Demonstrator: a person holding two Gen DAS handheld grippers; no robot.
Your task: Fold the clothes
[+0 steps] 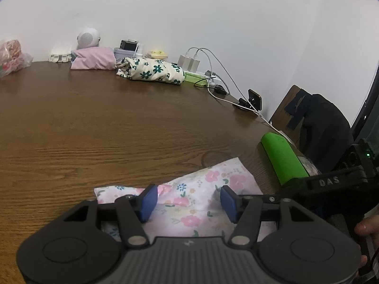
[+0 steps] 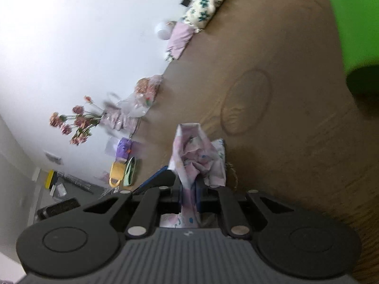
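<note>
A broad wooden table [image 1: 118, 123] with a coarse brown grain is filling both views, running back to a plain white wall. Along that far edge a cream bundle printed with teal flowers [image 1: 151, 71] is lying soft and lumpy beside a folded lilac cloth [image 1: 93, 59]. Nearer, a smooth bright green cylinder [image 1: 283, 159] is lying on its side. The pale pink floral garment [image 1: 201, 189], thin and crumpled, is resting at the near edge of the table. The left gripper [image 1: 188, 201] is hovering above it with its blue pads spread apart, the cloth showing between them. The right gripper [image 2: 189, 189] is pinching a bunched fold of the same garment, its black fingers pressed close on the fabric.
</note>
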